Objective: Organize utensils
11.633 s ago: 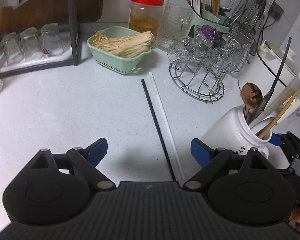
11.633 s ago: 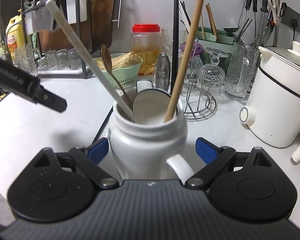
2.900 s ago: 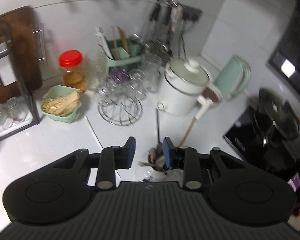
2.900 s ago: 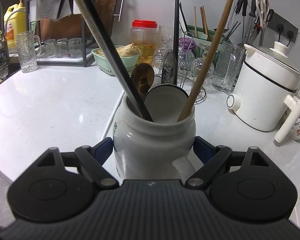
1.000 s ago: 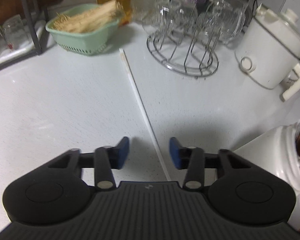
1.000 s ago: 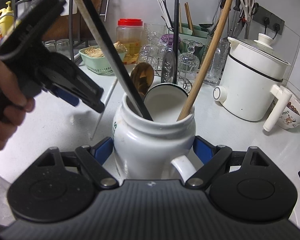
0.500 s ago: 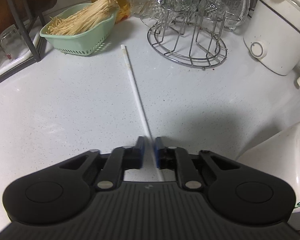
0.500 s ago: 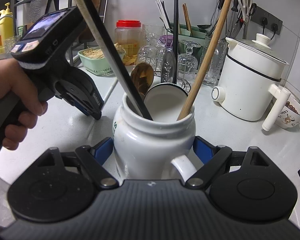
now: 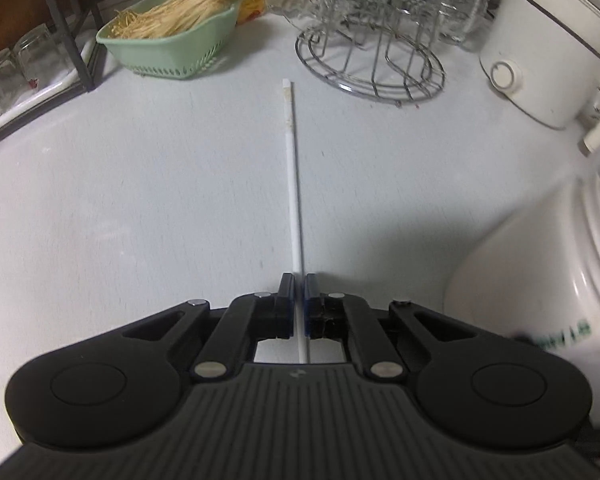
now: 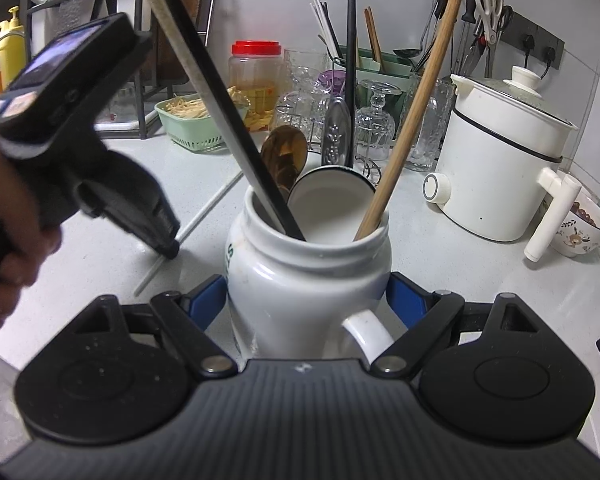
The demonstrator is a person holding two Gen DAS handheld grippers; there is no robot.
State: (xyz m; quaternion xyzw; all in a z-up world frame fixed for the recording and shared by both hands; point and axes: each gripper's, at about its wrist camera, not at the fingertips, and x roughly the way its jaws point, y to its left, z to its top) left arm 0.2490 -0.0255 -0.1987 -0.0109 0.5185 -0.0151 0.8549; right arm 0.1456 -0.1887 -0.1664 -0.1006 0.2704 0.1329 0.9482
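Observation:
A long white chopstick (image 9: 293,168) lies on the pale counter, pointing away towards the green basket. My left gripper (image 9: 300,280) is shut on its near end, the blue pads pressed against it from both sides. In the right wrist view the same left gripper (image 10: 170,248) points down at the white chopstick (image 10: 204,208), held by a hand. My right gripper (image 10: 306,296) is shut on a white ceramic jar (image 10: 308,280) with a handle. The jar holds a black chopstick (image 10: 220,108), a white one behind it, a wooden stick (image 10: 414,108), spoons and a ladle.
A green basket of dry noodles (image 9: 172,44) and a wire glass rack (image 9: 370,60) stand at the back. A white cooker (image 10: 500,168) sits on the right, with a small bowl (image 10: 584,228) beside it. A black shelf frame (image 9: 66,28) with glasses is at the far left.
The left gripper's jaws came together from well apart onto the white chopstick's near end. The hand sank a little towards the counter. The right gripper and the jar stayed still.

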